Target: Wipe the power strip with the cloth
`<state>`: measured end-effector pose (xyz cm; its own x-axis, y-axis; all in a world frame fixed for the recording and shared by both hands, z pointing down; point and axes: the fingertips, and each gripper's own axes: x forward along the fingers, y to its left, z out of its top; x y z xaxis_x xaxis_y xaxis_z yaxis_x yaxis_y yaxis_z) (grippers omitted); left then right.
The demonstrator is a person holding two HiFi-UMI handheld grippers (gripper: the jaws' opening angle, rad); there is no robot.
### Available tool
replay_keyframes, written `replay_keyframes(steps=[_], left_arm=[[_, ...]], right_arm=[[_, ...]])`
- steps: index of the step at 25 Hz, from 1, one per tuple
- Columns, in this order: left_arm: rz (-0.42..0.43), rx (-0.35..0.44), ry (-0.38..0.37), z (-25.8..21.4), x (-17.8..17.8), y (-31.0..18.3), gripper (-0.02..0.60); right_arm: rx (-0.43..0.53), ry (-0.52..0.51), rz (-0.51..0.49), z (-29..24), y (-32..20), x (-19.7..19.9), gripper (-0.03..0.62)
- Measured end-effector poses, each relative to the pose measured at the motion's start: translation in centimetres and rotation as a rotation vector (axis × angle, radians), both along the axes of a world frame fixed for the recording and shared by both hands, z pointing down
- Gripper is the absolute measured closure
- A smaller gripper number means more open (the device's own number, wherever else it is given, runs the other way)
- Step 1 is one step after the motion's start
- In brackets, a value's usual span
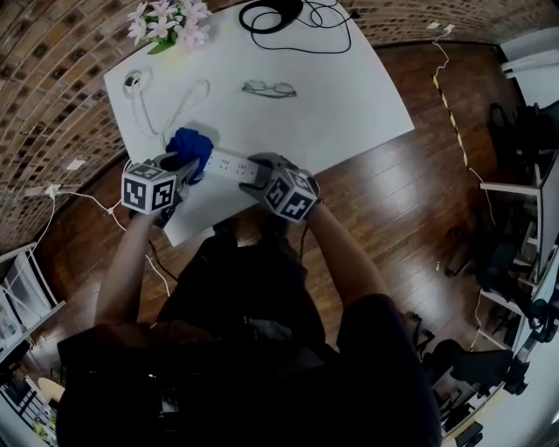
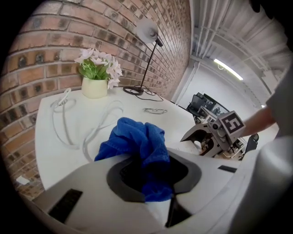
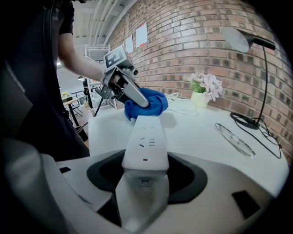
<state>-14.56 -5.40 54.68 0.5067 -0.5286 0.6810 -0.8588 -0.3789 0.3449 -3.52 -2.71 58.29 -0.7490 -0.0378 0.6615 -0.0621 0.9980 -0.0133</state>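
Your left gripper [image 3: 135,95] has its jaws pinched close together on the blue cloth [image 2: 137,141]. The cloth is soft, nubby terry, bunched into a loose wad that bulges out past the fingertips. Your right gripper [image 1: 265,172] stands wide, with its jaws clamped on one end of the power strip [image 3: 146,137]. The strip is a long white bar of smooth, hard plastic with rounded edges, socket slots on top and a small red mark near the held end.

The strip runs along the near edge of the desk [image 1: 349,105], close to its near left corner. The cloth wad sits against the strip's other end, away from your right gripper. The views do not settle whether the strip rests on the desk or is held just above it.

The desk is a plain, matte white rectangle. Thin wire-rimmed glasses [image 1: 269,88] lie towards its far edge, and a white cable [image 1: 170,105] loops near its left edge. A cream pot of pale pink flowers [image 1: 170,22] stands at the far left corner. A black lamp [image 2: 147,34] with a round base rises at the far edge, its black cord curling beside it.

A rough red-brown brick wall [image 1: 44,105] runs behind the desk, and the floor [image 1: 393,201] is dark, glossy wood planks.
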Motion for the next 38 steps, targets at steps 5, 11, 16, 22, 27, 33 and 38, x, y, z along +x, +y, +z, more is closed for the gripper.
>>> replay_keyframes(steps=[5, 11, 16, 22, 27, 33, 38], left_arm=[[-0.011, 0.024, -0.025, 0.0, -0.6, 0.0, 0.488], [-0.05, 0.046, -0.062, 0.1, -2.0, -0.3, 0.486], [-0.06, 0.068, -0.122, 0.2, -2.9, -0.5, 0.486], [-0.07, 0.072, -0.167, 0.3, -3.0, -0.6, 0.483], [-0.042, 0.105, -0.285, 0.5, -2.6, -0.5, 0.482], [-0.008, 0.11, -0.346, 0.5, -2.1, -0.6, 0.482], [-0.038, 0.1, -0.371, 0.8, -2.2, -0.5, 0.482]], right_arm=[[0.002, -0.004, 0.004, 0.0, 0.0, -0.1, 0.328], [0.006, -0.003, 0.004, 0.1, 0.0, -0.1, 0.327], [0.006, -0.005, 0.005, 0.0, 0.0, -0.1, 0.327], [0.007, -0.003, 0.004, 0.1, 0.0, -0.2, 0.327], [0.01, -0.006, 0.002, 0.1, 0.1, -0.1, 0.327], [0.015, -0.011, -0.001, -0.1, 0.0, 0.0, 0.327], [0.025, -0.02, -0.005, -0.2, 0.2, -0.1, 0.326]])
